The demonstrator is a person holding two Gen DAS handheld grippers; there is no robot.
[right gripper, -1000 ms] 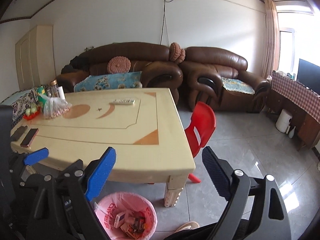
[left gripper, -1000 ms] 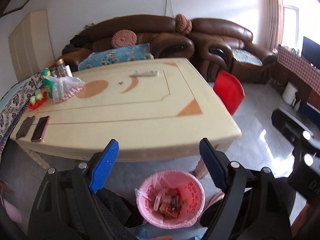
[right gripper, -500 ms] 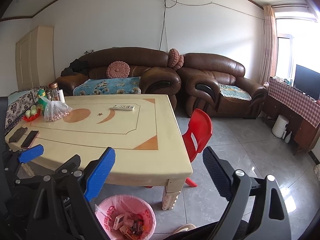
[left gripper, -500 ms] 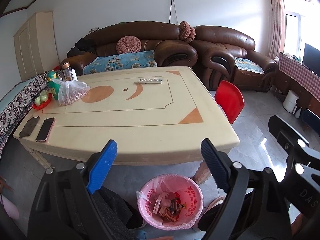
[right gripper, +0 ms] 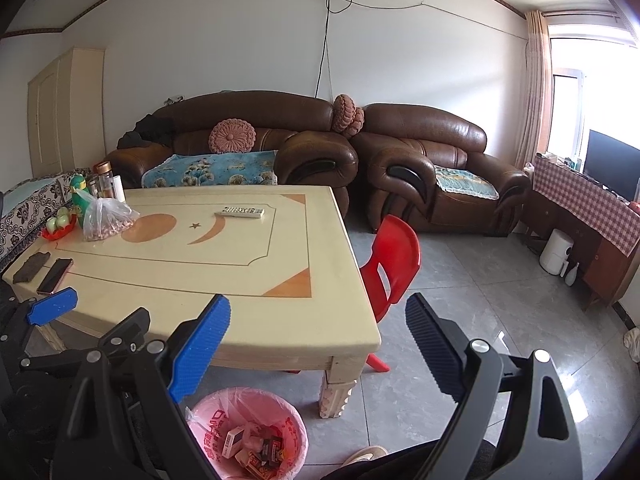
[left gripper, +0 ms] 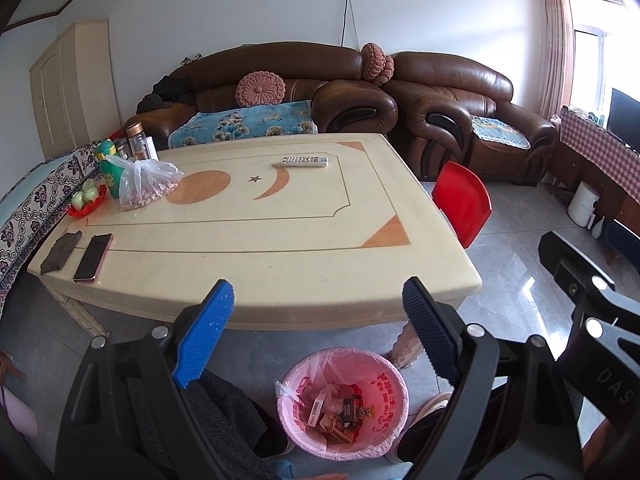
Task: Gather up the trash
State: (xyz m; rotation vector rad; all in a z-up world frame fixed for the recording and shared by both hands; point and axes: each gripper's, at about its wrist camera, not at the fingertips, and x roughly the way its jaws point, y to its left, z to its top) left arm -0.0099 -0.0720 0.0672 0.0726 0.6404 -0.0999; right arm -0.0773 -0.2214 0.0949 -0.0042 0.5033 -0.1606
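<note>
A pink-lined trash bin (left gripper: 294, 426) stands on the floor under the table's near edge, with small boxes and wrappers (left gripper: 340, 410) inside. My left gripper (left gripper: 318, 292) hovers above it, open, with nothing between its blue pads. In the right wrist view the same bin (right gripper: 208, 434) sits at the lower left with its trash (right gripper: 256, 446). My right gripper (right gripper: 319, 306) is open and empty too, over the table's corner and the floor. The left gripper's blue pad (right gripper: 52, 306) shows at that view's left edge. No loose trash shows on the cream table (left gripper: 280, 248).
On the table lie a remote (left gripper: 304, 161), a phone (left gripper: 93, 257), a dark cloth (left gripper: 61, 251), a clear bag of nuts (left gripper: 146, 186), a green bottle (left gripper: 107, 166) and a red fruit dish (left gripper: 86, 204). A red chair (left gripper: 464, 204) and brown sofas (left gripper: 352, 92) stand beyond. A person's legs and shoe (right gripper: 364, 454) are beside the bin.
</note>
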